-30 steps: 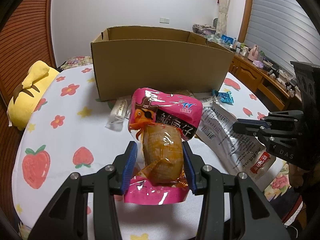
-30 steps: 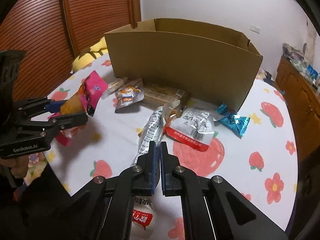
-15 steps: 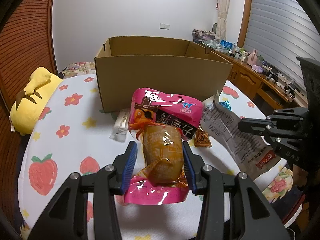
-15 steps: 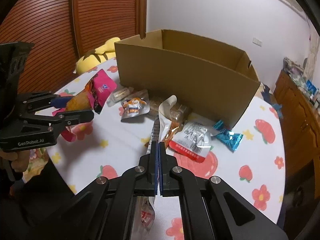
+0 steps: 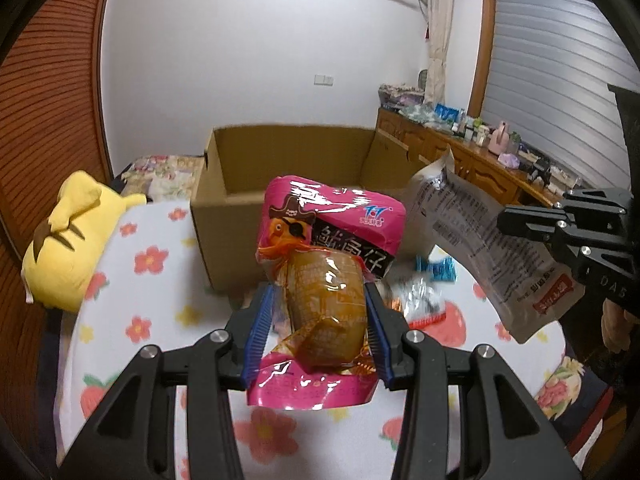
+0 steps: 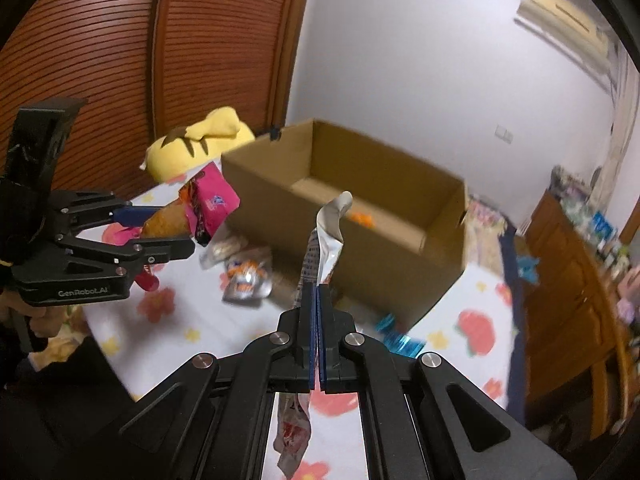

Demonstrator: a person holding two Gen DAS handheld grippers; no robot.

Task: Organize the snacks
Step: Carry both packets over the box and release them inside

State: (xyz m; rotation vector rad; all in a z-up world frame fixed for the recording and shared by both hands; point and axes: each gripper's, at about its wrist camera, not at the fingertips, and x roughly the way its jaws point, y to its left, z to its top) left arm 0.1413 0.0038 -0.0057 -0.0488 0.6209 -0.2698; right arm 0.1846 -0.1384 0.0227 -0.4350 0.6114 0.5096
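1. At the far left, a yellow plush toy (image 5: 76,240) is seen lying at the edge of the flower-and-strawberry tablecloth (image 5: 152,320), well apart from the work.
2. The left gripper (image 5: 320,320) is clamped on a pink fish-snack packet (image 5: 324,280); the blue pads (image 5: 258,332) are pressed against the bulging brown contents rather than the flat film, probably because the firm middle is less likely to slip.
3. The packet is held upright and clear of the table, in front of the open cardboard box (image 5: 288,160), which suggests it is being carried towards the opening.
4. Inside the box, something small and orange (image 6: 364,218) is visible on the floor in the right wrist view; what it is cannot be told.
5. Loose snacks are left on the cloth near the box wall: a silver pouch with an orange figure (image 6: 244,280) and a blue wrapped sweet (image 5: 436,270), both blurred.
6. The right gripper (image 6: 318,336) is closed tight on a long silver-grey printed pouch (image 5: 480,248), pinched near the middle so that both ends hang free.
7. This pouch is held raised beside the box, judged ready for dropping in; its floppy ends could catch on the rim.
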